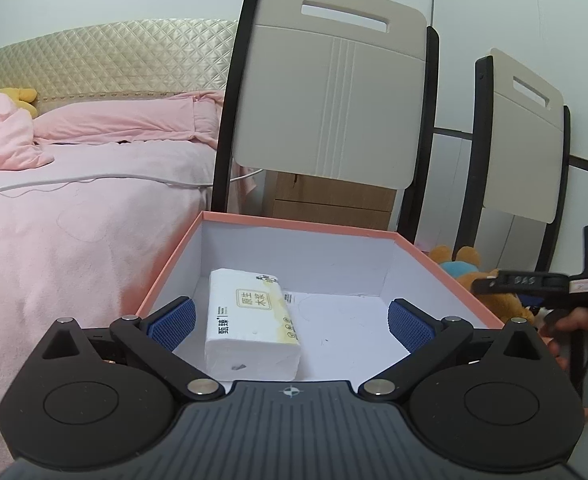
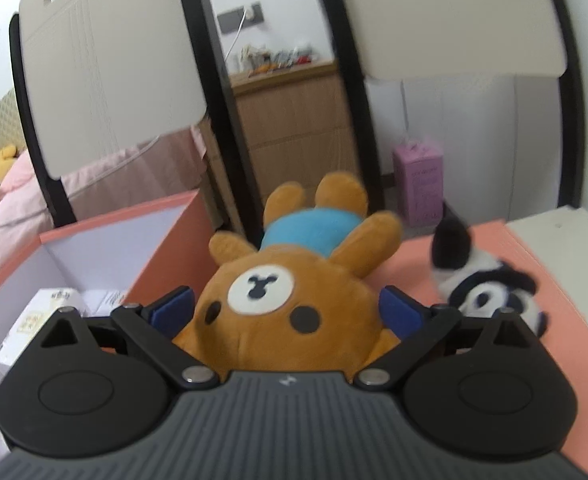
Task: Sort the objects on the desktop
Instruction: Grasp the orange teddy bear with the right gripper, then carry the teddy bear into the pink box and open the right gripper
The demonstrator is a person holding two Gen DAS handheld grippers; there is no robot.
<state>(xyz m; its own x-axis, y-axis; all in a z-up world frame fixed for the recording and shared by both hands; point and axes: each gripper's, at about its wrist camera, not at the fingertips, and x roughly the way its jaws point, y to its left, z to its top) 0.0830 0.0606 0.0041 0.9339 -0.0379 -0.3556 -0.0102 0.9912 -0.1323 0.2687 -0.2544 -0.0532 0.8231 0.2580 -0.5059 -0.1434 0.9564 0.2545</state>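
Blue ribbed pads (image 1: 172, 322) line both fingers of the left gripper (image 1: 292, 322), which is spread wide with nothing between its jaws. It is positioned over the near edge of an open box (image 1: 294, 226) with salmon-pink outer walls and a white interior. A white tissue pack (image 1: 250, 320) with yellow print lies flat on the box floor, toward the left side and just forward of the left finger, touching neither pad. Beyond the box stand two beige chairs (image 1: 333, 100) with black frames, and to the left a bed (image 1: 74, 220) with pink covers. At the right edge of this view, the right gripper (image 1: 533, 284) appears from the side, held in a hand (image 1: 573, 332). In the right wrist view, the right gripper (image 2: 288, 310) has its blue pads (image 2: 399, 310) set on either side of the head of a brown plush bear (image 2: 290, 292) in a blue shirt. The pads lie against or just beside the head; whether they are pressing into it cannot be determined, as the view is blurred. The bear lies face up on a salmon-pink flat surface (image 2: 513, 260), just to the right of the box wall. A black-and-white plush panda (image 2: 489, 288) lies on the same surface, near the bear's right side. The tissue pack is visible in the box at lower left.
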